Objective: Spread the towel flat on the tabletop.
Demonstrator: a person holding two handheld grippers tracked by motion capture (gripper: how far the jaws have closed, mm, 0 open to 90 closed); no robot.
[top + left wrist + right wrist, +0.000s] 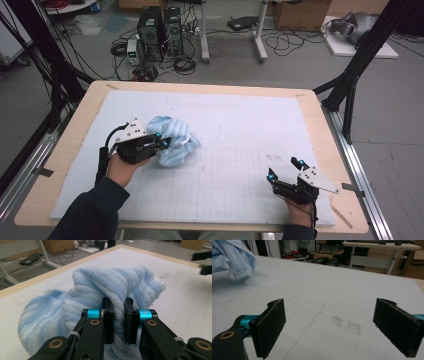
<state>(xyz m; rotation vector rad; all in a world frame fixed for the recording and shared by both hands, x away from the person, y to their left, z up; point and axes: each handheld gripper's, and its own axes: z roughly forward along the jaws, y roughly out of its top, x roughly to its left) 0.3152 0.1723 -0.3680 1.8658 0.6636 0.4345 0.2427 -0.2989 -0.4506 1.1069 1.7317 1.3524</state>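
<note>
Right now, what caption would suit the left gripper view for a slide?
Left claw pinching a fold of a crumpled blue towel on the table.

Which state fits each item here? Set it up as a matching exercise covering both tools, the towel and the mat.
1. left tool
2. right tool
3. crumpled light blue striped terry towel
4. white gridded foam mat

a. covers the wooden table
b. jaws wide apart, nothing between
c. bunched up, pinched by a fold
d. clamped on cloth

Pairs: 1-d, 2-b, 3-c, 4-a

Dim, even light; slight softness.
</note>
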